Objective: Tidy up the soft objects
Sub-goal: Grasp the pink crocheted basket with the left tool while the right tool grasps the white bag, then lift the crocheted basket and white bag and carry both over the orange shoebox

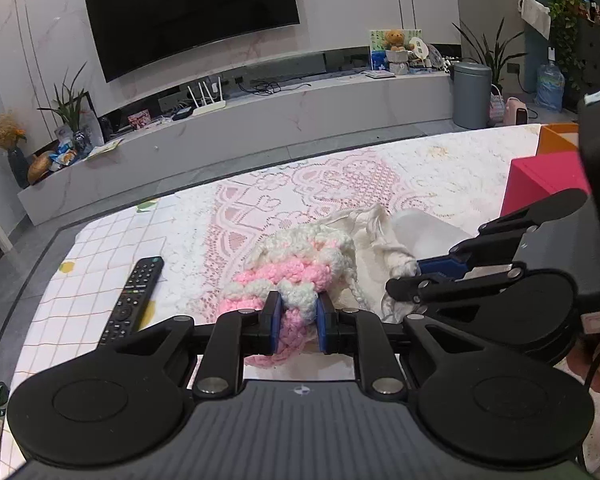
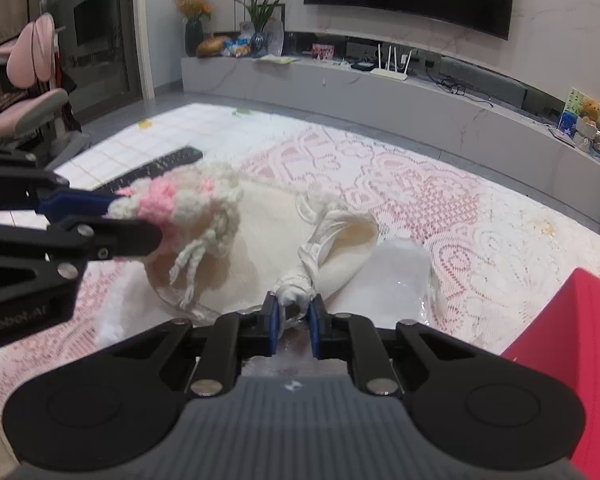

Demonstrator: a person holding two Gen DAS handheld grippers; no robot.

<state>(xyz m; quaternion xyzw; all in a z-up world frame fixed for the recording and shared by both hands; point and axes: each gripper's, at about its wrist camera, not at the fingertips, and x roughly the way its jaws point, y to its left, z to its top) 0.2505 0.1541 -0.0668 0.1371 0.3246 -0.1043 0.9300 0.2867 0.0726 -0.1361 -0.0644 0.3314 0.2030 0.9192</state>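
Left gripper (image 1: 298, 322) fingers pinched the pink-and-white crochet piece (image 1: 296, 268) above the lace-covered worktop (image 1: 340, 176), right gripper (image 2: 293, 322) fingers clamped the white cloth's (image 2: 332, 248) twisted end; risk: crochet tassels snagging cloth w/ both lifted together.

Lace-covered table (image 1: 440, 168) — remote (image 1: 134, 298), red box (image 1: 540, 184).
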